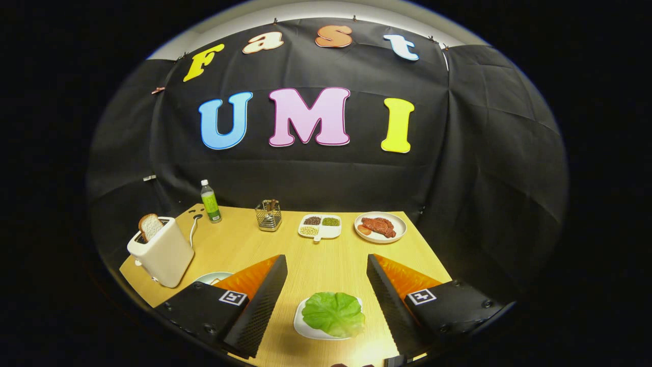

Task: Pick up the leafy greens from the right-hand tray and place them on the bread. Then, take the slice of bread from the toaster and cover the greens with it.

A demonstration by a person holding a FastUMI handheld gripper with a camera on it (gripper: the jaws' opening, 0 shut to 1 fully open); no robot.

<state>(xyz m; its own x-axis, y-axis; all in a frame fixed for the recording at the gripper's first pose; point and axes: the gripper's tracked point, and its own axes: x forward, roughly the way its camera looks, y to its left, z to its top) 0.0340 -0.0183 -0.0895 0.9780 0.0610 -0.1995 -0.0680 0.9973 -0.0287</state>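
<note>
A pale wooden worktop (310, 265) carries a toaster (160, 252), a green bottle (210, 202), a wire holder (268, 215), a divided dish (320, 227) (three fillings), a plate of meat (380, 227), a plate with leafy greens (333, 313) between the spread fingers of the claw (326, 300), and another plate (211, 278) beside the toaster.

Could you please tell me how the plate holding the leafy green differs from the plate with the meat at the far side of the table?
The near plate lies between the open gripper fingers and carries one flat green leaf, which overhangs its rim. The far plate sits beyond the fingers near the table's back edge and holds reddish-brown meat, leaving its rim bare. The near plate looks squarish; the far one is round. Both are white and rest flat on the wooden table.
</note>
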